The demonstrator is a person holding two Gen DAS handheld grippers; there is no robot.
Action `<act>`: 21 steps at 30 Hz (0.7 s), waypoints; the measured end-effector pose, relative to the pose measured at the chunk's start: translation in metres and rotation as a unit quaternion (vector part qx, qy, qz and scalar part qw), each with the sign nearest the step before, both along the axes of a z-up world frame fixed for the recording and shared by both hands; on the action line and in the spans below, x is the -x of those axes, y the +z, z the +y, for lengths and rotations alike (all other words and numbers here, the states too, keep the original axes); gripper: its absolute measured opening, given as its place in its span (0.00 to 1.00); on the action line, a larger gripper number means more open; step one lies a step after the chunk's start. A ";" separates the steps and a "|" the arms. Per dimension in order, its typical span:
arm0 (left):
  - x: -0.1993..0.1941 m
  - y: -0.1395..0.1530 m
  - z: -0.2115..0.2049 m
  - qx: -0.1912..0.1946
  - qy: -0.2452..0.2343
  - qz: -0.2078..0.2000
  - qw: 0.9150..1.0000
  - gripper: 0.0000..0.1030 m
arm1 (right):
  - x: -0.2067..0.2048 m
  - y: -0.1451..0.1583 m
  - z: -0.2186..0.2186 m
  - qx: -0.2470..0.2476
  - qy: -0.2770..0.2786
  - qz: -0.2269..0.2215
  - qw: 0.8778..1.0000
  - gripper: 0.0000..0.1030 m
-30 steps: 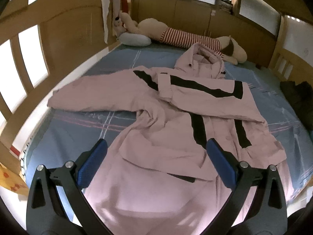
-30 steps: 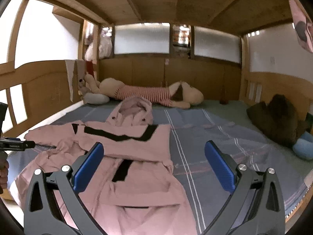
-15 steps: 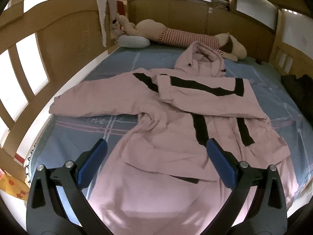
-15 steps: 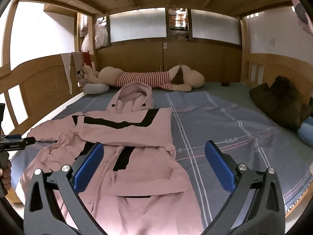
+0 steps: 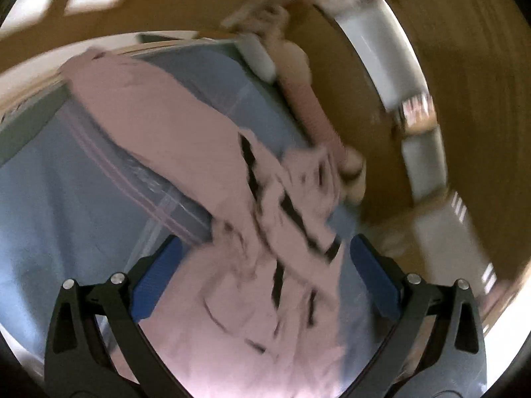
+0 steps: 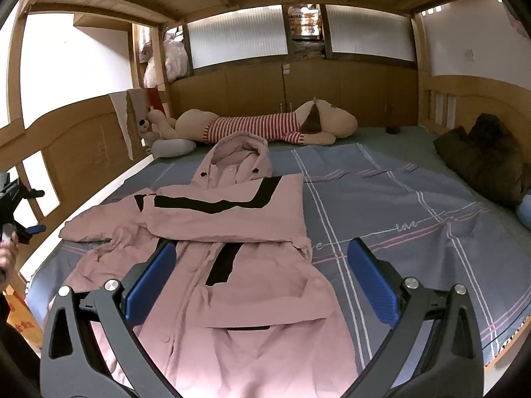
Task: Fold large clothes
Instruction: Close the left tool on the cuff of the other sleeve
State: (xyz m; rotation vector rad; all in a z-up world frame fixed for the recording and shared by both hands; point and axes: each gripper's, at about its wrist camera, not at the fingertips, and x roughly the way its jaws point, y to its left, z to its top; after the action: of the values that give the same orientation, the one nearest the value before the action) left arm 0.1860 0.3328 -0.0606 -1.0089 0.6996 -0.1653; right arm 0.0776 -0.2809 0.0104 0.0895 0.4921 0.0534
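A large pink hooded coat with black stripes lies spread on the bed, hood toward the far wall. One sleeve is folded across its chest; the other sleeve stretches out to the left. My right gripper hovers open above the coat's lower half, nothing between its blue pads. The left wrist view is tilted and blurred: the coat runs diagonally, and my left gripper is open above it. In the right wrist view that left gripper shows at the left edge, held by a hand.
The blue plaid bedsheet covers the mattress, bare on the right. A long striped plush dog and a grey pillow lie by the headboard. Dark clothes sit at the right rail. A wooden side rail lines the left.
The left gripper has swung and rolled sharply, so its view is now tilted and smeared. The right gripper's view has shifted slightly lower toward the coat. Both stay open.
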 end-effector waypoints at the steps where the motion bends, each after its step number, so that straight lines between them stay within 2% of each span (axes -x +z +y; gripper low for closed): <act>1: -0.001 -0.005 0.014 0.020 0.014 0.000 1.000 0.98 | 0.000 0.000 0.000 -0.002 0.001 0.001 1.000 0.99; 5: -0.012 -0.048 0.084 0.112 0.074 0.020 0.991 0.98 | -0.002 -0.001 0.000 -0.005 0.008 0.005 1.000 0.99; 11: -0.022 -0.115 0.138 0.162 0.143 0.060 0.975 0.98 | -0.004 -0.003 0.008 -0.004 0.022 0.013 1.000 0.99; 15: -0.037 -0.138 0.144 0.159 0.136 0.060 0.976 0.98 | -0.005 -0.005 0.013 -0.003 0.028 0.017 0.999 0.99; 21: -0.065 -0.150 0.148 0.153 0.132 0.039 0.979 0.98 | -0.011 -0.011 0.023 0.006 0.033 0.027 0.999 0.99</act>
State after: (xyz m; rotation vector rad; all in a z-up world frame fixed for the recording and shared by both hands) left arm 0.2507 0.4813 -0.2110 -1.3998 0.6142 0.0006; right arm 0.0889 -0.2579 -0.0004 0.0635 0.5488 0.1131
